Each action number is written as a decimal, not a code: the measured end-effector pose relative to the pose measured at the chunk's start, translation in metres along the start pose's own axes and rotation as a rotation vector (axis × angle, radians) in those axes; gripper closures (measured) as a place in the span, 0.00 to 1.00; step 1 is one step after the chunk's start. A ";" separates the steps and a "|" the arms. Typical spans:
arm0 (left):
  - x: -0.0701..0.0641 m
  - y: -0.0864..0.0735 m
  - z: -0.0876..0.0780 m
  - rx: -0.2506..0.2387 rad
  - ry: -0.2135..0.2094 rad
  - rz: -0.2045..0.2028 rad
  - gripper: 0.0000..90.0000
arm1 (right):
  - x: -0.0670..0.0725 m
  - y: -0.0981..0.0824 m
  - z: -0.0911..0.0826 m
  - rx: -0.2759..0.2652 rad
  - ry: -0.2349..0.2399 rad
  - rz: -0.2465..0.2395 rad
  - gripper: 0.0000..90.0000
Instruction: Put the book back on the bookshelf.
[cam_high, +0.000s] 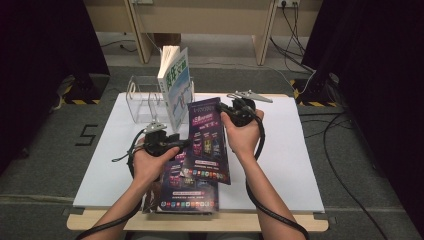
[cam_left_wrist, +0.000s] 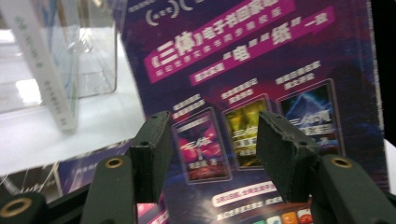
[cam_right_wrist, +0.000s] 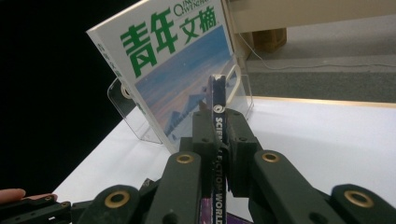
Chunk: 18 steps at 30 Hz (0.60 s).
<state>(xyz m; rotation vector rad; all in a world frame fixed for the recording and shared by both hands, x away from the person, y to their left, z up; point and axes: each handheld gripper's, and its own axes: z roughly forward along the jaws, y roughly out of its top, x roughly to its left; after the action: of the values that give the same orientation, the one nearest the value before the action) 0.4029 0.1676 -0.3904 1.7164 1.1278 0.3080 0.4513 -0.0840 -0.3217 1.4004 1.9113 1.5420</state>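
High view: the right gripper (cam_high: 231, 113) holds a purple magazine (cam_high: 207, 142) tilted up off the white table (cam_high: 290, 165), over its middle and leaning toward the near edge, with the person's right hand (cam_high: 243, 132) wrapped round the tool. The left gripper (cam_high: 172, 142) sits just beside the magazine's left edge, the left hand (cam_high: 150, 162) behind it. A second purple magazine (cam_high: 187, 192) lies flat at the near edge, partly under the raised one. Toward the far left corner stands a clear acrylic rack (cam_high: 142, 100) with a white-and-blue magazine (cam_high: 175, 90) upright in it.

Left gripper view: the two black jaws stand spread apart with nothing between the pads (cam_left_wrist: 282, 151); the purple magazine's cover (cam_left_wrist: 261, 74) rises close in front of them, three small book covers printed on it. To the left are the clear rack (cam_left_wrist: 93, 60) and the spine of the white-and-blue magazine (cam_left_wrist: 44, 70).

Right gripper view: the jaws are pressed together on the spine edge of the purple magazine (cam_right_wrist: 218, 140), which stands on edge between the pads (cam_right_wrist: 238, 149). Beyond it the white-and-blue magazine (cam_right_wrist: 177, 60) leans in the clear rack (cam_right_wrist: 240, 88) near the far edge of the table (cam_right_wrist: 327, 140). At the lower left a fingertip (cam_right_wrist: 11, 194) and part of the left gripper (cam_right_wrist: 32, 207) peek in.
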 end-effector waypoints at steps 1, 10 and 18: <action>-0.001 0.001 0.000 -0.004 -0.001 0.002 0.50 | 0.001 0.001 0.000 -0.003 0.002 -0.002 0.94; 0.000 0.005 -0.015 -0.032 0.023 0.017 0.49 | 0.021 0.009 -0.002 -0.046 0.012 -0.033 0.94; 0.008 0.006 -0.037 -0.064 0.046 0.007 0.49 | 0.045 0.012 -0.010 -0.075 0.065 -0.084 0.94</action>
<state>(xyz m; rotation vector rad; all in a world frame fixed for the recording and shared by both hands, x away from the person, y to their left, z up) 0.3861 0.1962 -0.3710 1.6646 1.1335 0.3855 0.4285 -0.0534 -0.2931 1.2375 1.9022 1.6200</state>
